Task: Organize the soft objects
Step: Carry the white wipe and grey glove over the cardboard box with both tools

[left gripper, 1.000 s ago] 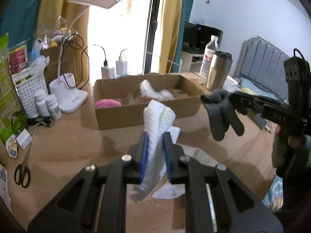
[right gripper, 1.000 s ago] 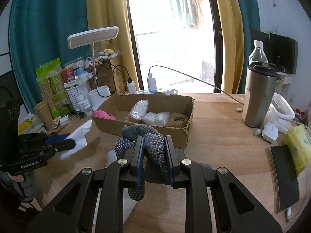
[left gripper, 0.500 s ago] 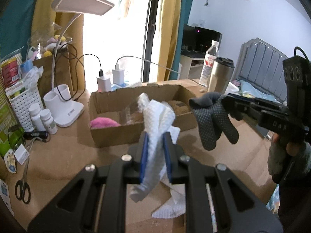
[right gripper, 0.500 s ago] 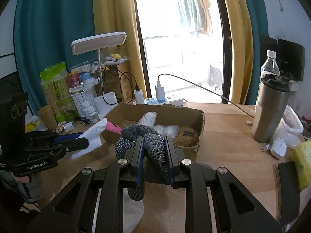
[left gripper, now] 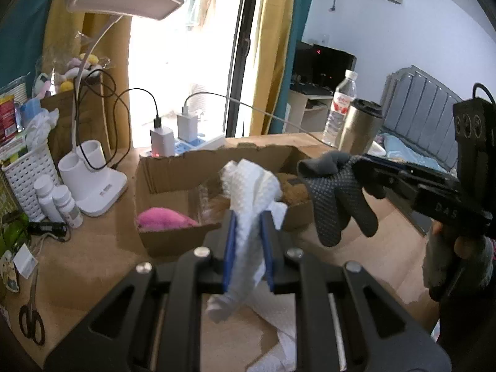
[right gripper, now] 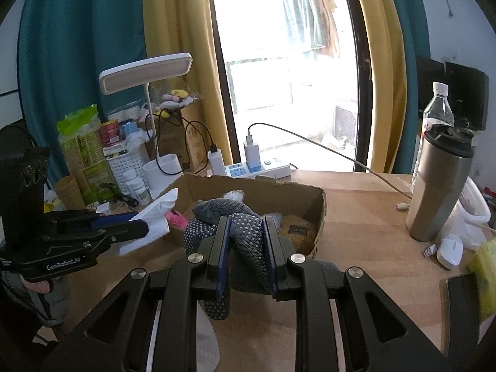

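Note:
My left gripper (left gripper: 248,217) is shut on a white paper towel (left gripper: 251,192) and holds it in the air just before the near wall of an open cardboard box (left gripper: 173,235). My right gripper (right gripper: 246,224) is shut on a grey dotted glove (right gripper: 245,232), also lifted, close to the box (right gripper: 319,226). In the box lie a pink soft thing (left gripper: 164,218), a brown fuzzy pad (right gripper: 297,232) and clear wrapped bundles. The right gripper with the glove (left gripper: 334,198) shows at the right of the left wrist view; the left gripper with the towel (right gripper: 155,214) shows at the left of the right wrist view.
A white desk lamp (left gripper: 96,192), pill bottles (left gripper: 59,201), a white basket (left gripper: 24,176), scissors (left gripper: 31,319) and chargers (left gripper: 161,139) stand left and behind the box. A steel tumbler (right gripper: 440,186), a water bottle (right gripper: 437,108) and a white mouse (right gripper: 449,251) stand right. Another paper towel (left gripper: 279,313) lies on the table.
Both grippers have risen and moved forward toward the box with the towel and the glove in them. The box now looks closer in both views.

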The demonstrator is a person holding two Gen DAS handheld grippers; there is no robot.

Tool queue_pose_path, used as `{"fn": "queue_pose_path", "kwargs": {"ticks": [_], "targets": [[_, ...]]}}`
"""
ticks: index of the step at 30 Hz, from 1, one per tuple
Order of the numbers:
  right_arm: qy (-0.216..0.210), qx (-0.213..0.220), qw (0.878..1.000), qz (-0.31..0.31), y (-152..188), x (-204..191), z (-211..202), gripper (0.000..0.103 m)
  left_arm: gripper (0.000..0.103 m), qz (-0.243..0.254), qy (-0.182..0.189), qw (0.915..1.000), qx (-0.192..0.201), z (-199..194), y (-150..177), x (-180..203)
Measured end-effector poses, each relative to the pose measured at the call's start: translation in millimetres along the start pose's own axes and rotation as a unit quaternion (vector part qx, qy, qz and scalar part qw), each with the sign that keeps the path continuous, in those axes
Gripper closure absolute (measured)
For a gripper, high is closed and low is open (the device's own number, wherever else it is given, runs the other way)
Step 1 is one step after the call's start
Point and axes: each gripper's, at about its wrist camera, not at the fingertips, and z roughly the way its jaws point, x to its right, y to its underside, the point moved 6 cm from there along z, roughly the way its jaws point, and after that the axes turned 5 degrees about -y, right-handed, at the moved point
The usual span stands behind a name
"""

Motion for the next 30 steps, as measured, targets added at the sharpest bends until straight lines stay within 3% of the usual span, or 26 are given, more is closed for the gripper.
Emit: {"fn": "queue_pose_path", "kwargs": {"ticks": [21,30], "targets": [[0.005,-0.004,1.0,0.007,-19,15,41,0.08,0.086,-0.02,-0.007,0.9997,0.012,35,-26,-29],[0.014,-0.027,0.999,0.026,-8,25,71,0.08,0.086,-0.031,-0.009,0.9995,-0.009,65,-23,-37]]}}
